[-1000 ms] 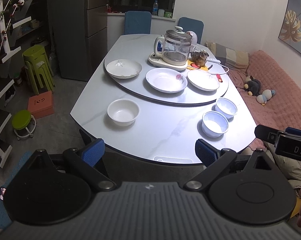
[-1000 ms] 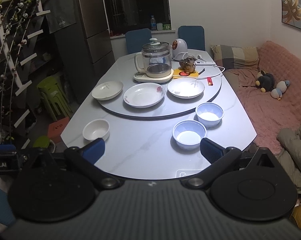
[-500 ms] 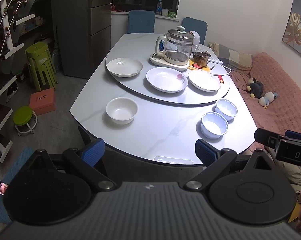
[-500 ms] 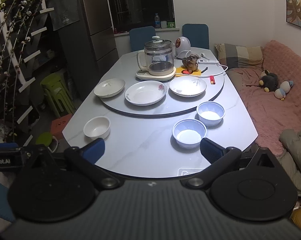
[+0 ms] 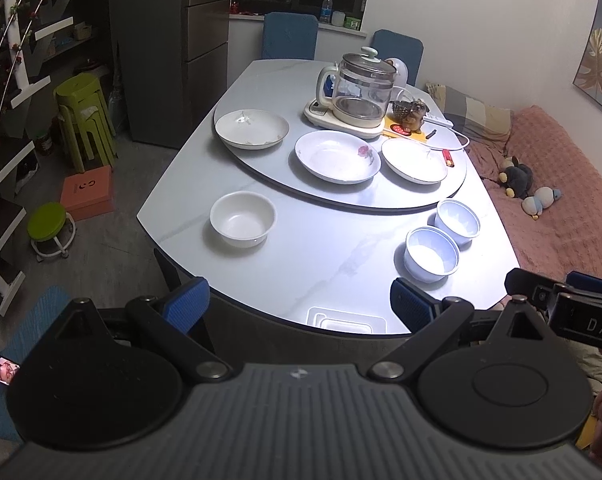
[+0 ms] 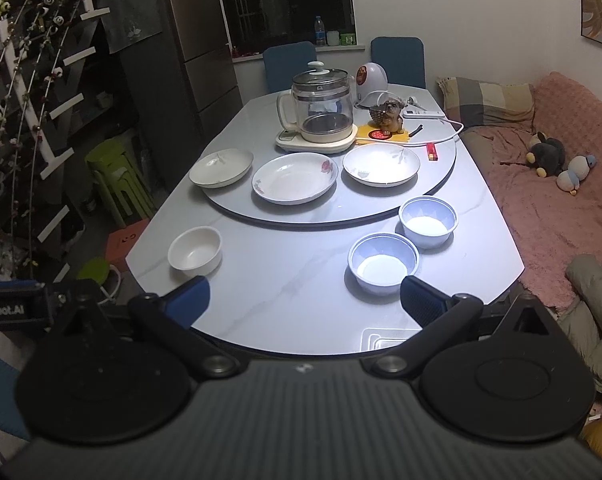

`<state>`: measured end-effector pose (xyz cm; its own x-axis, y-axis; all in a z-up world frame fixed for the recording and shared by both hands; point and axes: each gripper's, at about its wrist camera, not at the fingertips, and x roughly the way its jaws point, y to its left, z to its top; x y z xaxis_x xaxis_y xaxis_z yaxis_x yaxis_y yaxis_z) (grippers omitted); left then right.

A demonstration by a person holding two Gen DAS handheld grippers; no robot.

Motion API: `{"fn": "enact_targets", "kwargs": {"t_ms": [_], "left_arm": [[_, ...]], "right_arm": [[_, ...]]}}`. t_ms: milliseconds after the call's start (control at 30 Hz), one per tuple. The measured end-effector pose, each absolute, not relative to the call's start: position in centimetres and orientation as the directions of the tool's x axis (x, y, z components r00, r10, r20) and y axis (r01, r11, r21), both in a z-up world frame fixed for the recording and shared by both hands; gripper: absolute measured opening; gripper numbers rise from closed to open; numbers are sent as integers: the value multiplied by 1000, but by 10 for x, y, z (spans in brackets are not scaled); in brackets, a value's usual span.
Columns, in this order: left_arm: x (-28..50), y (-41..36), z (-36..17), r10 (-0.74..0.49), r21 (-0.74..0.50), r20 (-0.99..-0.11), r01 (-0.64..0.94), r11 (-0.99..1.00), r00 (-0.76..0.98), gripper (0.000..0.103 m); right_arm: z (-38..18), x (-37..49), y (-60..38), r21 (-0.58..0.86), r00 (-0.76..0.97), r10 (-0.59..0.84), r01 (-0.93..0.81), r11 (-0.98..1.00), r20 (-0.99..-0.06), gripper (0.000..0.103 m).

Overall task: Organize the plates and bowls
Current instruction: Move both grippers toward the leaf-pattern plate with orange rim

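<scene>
Three plates lie on the round turntable (image 5: pixel 341 200): a cream plate (image 5: pixel 252 129) at left, a flowered plate (image 5: pixel 337 156) in the middle, a white plate (image 5: pixel 415 160) at right. On the table in front sit a white bowl (image 5: pixel 243 219) at left and two blue bowls (image 5: pixel 432 255) (image 5: pixel 457 222) at right. The right wrist view shows the same white bowl (image 6: pixel 195 249) and blue bowls (image 6: pixel 383 262) (image 6: pixel 428 221). My left gripper (image 5: pixel 299 306) and right gripper (image 6: pixel 304 300) hover open before the table's near edge, holding nothing.
A glass kettle (image 5: pixel 359 92), a small figurine (image 5: pixel 411 114), a power strip with cord and a red lighter sit at the turntable's back. Blue chairs stand beyond the table. Green stools (image 5: pixel 83 116) and an orange box are at left, a pink sofa (image 5: pixel 561 184) with toys at right.
Both grippers have drifted slightly, so the table sits a little differently in each view. Nothing on the table has moved and both grippers stay open.
</scene>
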<state>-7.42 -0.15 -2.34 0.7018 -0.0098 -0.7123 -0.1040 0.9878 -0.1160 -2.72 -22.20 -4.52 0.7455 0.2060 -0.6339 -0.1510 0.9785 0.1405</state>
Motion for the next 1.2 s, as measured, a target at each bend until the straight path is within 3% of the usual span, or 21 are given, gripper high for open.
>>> {"fn": "enact_targets", "kwargs": {"t_ms": [500,1200], "left_arm": [[-11,37,-28,25,-107,-739,-153,982,673,99],[156,173,-34,-29,-164,-732,-135,977,681,99]], "right_arm": [[-49,33,-194,179,706,267,-198,964,-656,103],[-52,176,-88,221,703,273,-166,961,-657,102]]}}
